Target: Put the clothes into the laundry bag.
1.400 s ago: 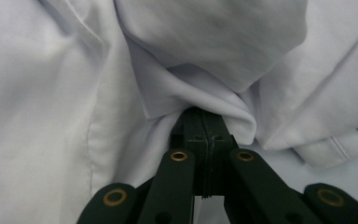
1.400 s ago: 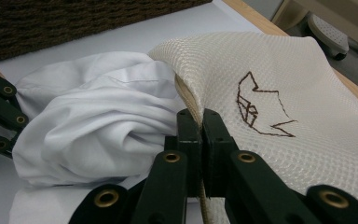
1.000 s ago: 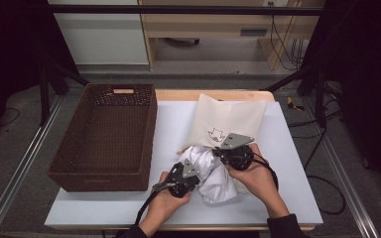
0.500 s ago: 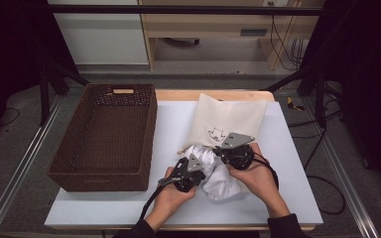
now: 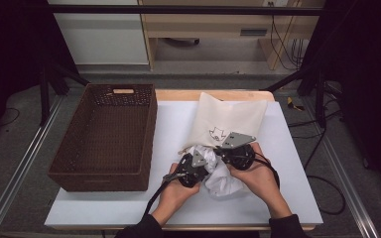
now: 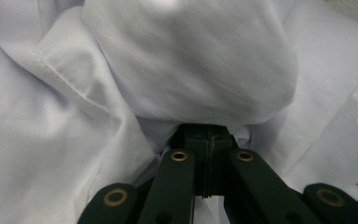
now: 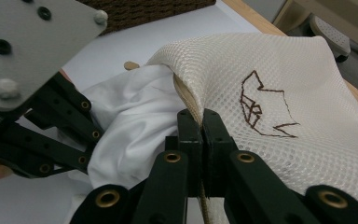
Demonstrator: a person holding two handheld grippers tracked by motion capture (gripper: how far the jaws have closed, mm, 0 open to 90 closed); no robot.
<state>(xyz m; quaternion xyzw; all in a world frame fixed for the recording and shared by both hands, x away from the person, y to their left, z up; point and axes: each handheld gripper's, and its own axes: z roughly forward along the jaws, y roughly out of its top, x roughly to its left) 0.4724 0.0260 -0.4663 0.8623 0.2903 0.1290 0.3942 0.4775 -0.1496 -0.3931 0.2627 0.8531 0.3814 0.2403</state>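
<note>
A cream mesh bag (image 5: 228, 119) with a brown line drawing lies on the white table, its mouth toward the person. A crumpled white garment (image 5: 223, 181) spills out of that mouth. My left gripper (image 5: 204, 161) is shut on a fold of the white garment (image 6: 191, 60), its jaws (image 6: 209, 137) closed together under the bulging cloth. My right gripper (image 5: 221, 150) is shut on the bag's rim, with the mesh edge (image 7: 186, 93) pinched between its jaws (image 7: 200, 122). In the right gripper view the white garment (image 7: 130, 116) sits just inside the raised rim, with the left gripper's grey plate (image 7: 28, 42) close by.
A dark brown wicker basket (image 5: 104, 134) stands on the left part of the table, close to the left hand. Bare white tabletop (image 5: 287, 188) lies right of the hands. Beyond the table's far edge are a wooden bench and cables on the floor.
My left gripper has moved a little to the right and away from the person, carrying the white garment toward the bag's mouth. The right gripper has stayed in place.
</note>
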